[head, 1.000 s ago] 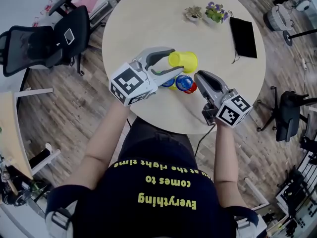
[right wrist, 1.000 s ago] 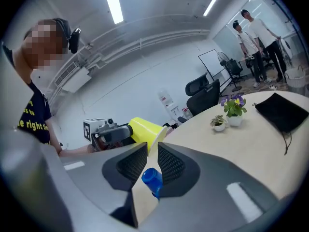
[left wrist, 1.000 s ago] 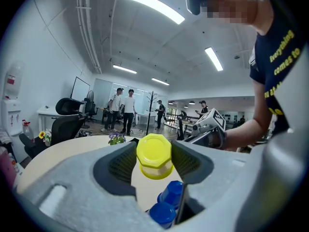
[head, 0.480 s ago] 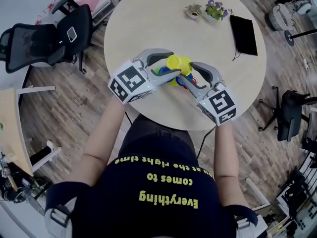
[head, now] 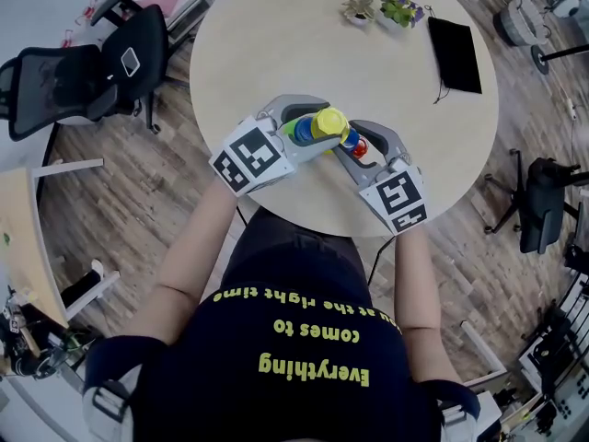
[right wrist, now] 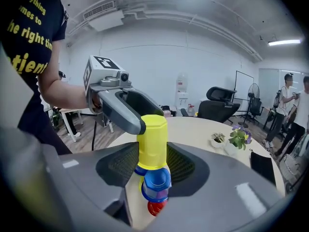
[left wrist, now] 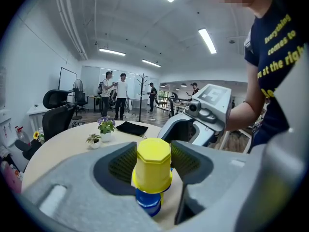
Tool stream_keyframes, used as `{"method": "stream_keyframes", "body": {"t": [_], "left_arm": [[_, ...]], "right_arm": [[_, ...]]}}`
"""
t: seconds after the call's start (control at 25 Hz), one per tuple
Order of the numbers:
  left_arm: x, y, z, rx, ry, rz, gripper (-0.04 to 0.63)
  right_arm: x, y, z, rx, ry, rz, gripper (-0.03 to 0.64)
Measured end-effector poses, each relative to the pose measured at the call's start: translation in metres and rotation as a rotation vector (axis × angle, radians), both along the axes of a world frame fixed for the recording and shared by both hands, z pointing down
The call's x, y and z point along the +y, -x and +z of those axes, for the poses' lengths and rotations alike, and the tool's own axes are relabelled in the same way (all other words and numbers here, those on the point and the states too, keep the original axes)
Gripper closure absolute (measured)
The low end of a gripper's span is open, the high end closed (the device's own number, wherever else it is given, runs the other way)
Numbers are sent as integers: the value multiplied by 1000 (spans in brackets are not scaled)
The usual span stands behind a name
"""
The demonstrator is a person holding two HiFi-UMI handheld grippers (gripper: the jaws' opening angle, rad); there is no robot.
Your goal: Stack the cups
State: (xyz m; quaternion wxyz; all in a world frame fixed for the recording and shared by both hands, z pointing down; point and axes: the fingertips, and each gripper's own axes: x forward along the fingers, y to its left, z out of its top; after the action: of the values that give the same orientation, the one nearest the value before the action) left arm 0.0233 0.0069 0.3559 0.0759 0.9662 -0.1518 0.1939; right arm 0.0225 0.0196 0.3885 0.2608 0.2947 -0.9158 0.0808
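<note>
A yellow cup [head: 329,122] hangs upside down over a blue cup [left wrist: 148,201], capping the stack near the front edge of the round table [head: 276,35]. My left gripper [head: 322,125] is shut on the yellow cup, with a ribbed pad against each of its sides in the left gripper view. From the other side my right gripper [head: 348,140] reaches in with its jaws open around the stack. In the right gripper view a second blue cup [right wrist: 157,182] and a red cup [right wrist: 155,208] show below the yellow cup [right wrist: 152,141]. I see no pad of the right gripper pressing.
Two small potted plants [head: 398,7] and a black flat case [head: 454,42] lie at the table's far side. A black office chair [head: 83,72] stands to the left, another chair [head: 538,201] to the right. People stand far off in the room.
My right gripper has opened and swung left around the cups. My left gripper has carried the yellow cup down onto the blue cup. Both grippers now meet at the stack.
</note>
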Motion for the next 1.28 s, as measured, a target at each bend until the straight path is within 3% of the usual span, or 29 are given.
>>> {"method": "stream_keyframes", "body": {"t": [1.28], "left_arm": [[7, -3, 4, 82, 31, 1, 380]], "right_arm": [[12, -20, 2, 50, 19, 9, 420]]}}
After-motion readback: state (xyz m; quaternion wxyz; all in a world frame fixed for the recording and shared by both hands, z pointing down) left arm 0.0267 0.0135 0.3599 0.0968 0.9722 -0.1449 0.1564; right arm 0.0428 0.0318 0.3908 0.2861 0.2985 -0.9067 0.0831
